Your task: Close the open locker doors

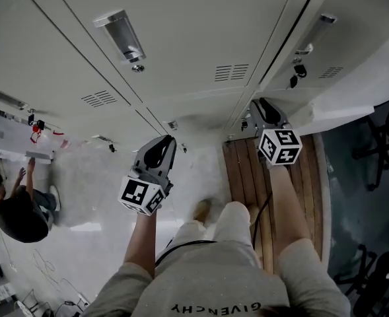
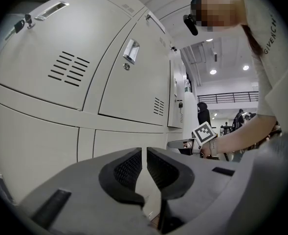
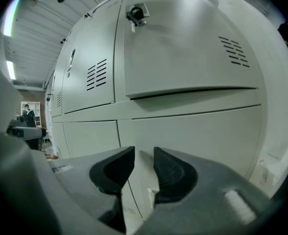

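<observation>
while both arms reached toward the locker bank, entries ran near to far.

item one: left gripper (image 1: 161, 144), jaws drawn together to a bare slit, nothing between them, aimed at shut lower fronts.

item two: right gripper (image 1: 263, 107), jaws parted by a plain gap, nothing in it, only locker face seen through. it sat just short of the bank.

item three: ajar locker door (image 1: 359, 51), at about one o'clock from the right gripper in the head view, and at twelve o'clock above the jaws in the right gripper view. its lower edge stood proud of the front beneath and ran nine to three o'clock across that view. a keyed lock (image 3: 136, 13) sat near its upper left corner.

judgement: the right arm was the nearer one, with the left gripper well apart toward nine o'clock. the push would likely need to go up and forward onto the door face.

item four: closed doors (image 1: 181, 51) with recessed handle (image 1: 121, 35), at eleven o'clock from the left gripper.
</observation>
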Action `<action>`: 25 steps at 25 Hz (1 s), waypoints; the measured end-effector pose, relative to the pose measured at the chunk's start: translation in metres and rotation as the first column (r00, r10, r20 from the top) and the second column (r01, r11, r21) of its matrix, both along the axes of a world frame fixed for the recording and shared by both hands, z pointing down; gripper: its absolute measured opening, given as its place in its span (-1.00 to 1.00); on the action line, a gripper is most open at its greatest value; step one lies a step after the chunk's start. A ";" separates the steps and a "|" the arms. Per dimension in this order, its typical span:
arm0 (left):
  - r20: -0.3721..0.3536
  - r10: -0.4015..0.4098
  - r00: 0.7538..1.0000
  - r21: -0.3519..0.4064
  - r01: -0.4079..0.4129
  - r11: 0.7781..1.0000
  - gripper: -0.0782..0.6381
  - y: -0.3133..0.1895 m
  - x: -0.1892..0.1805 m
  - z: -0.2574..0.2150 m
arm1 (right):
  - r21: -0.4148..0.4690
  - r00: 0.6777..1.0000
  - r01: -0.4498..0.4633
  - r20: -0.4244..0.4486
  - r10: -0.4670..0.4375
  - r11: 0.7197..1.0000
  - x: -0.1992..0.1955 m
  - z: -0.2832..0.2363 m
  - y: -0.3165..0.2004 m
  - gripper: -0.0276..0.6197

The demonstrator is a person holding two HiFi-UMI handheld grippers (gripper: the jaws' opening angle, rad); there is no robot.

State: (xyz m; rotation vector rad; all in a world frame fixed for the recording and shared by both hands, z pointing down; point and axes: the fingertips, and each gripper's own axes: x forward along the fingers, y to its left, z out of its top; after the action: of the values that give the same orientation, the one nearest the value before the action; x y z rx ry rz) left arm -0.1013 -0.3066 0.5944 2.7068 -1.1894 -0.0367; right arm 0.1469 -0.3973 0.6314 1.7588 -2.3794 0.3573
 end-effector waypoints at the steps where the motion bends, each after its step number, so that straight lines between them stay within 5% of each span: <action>1: 0.002 -0.010 1.000 -0.003 0.010 1.000 -0.70 0.000 -0.005 0.000 | -0.001 1.000 -0.003 0.001 0.003 1.000 0.000 0.001 -0.002 -0.56; 16: 0.004 -0.102 0.995 -0.002 0.102 0.995 -0.70 0.010 -0.049 0.005 | 0.020 0.999 -0.045 0.024 0.045 0.999 -0.001 -0.002 0.003 -0.63; 25: 0.010 -0.153 0.988 0.036 0.153 0.988 -0.70 0.024 -0.082 -0.012 | 0.097 0.999 0.030 0.033 -0.033 0.995 -0.028 -0.034 0.043 -0.87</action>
State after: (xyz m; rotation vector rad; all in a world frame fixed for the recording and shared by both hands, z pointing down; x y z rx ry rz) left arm -0.1834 -0.2830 0.5821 2.6433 -1.4107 -0.0620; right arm 0.1190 -0.3539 0.5978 1.7667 -2.4847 0.2759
